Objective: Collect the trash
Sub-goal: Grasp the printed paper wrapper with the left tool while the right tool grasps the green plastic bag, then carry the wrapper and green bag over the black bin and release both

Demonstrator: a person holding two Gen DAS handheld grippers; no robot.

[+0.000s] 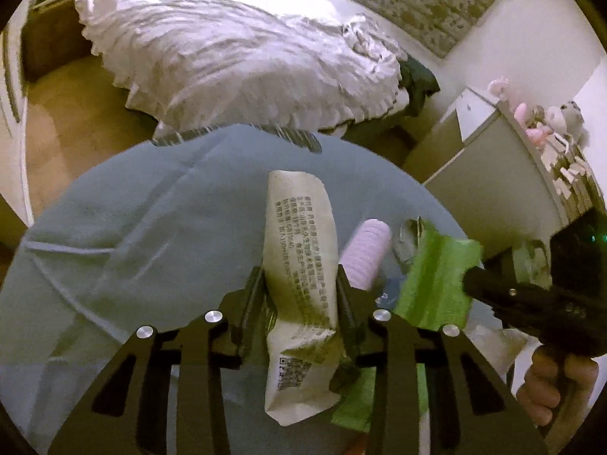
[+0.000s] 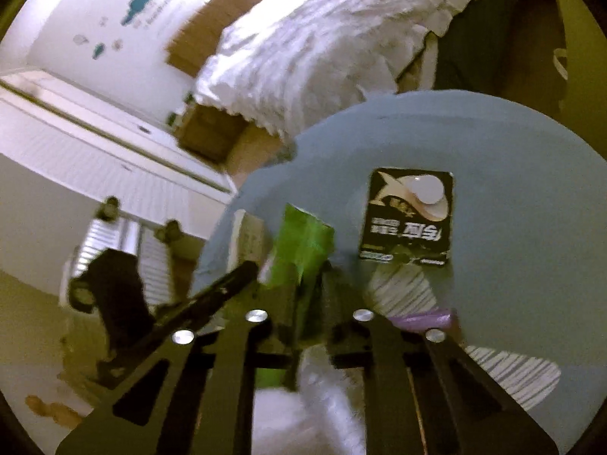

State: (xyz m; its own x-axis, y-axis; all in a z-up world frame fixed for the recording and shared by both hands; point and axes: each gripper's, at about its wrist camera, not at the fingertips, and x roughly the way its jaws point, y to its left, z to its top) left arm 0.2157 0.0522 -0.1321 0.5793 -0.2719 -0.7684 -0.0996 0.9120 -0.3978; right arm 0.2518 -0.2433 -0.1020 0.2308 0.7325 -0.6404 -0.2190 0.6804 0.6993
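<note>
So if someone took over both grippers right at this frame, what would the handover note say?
Left gripper: shut on the beige printed wrapper.
Right gripper: shut on the green wrapper.
Both are held over the round blue-covered table.
Still lying on the table: black packet and a purple roll.
No bin is visible in either view.
Left: bin both wrappers, then come back for the black packet.

Left gripper (image 1: 299, 284) clamps a beige wrapper (image 1: 299, 265) above blue cloth (image 1: 132, 235).
</note>
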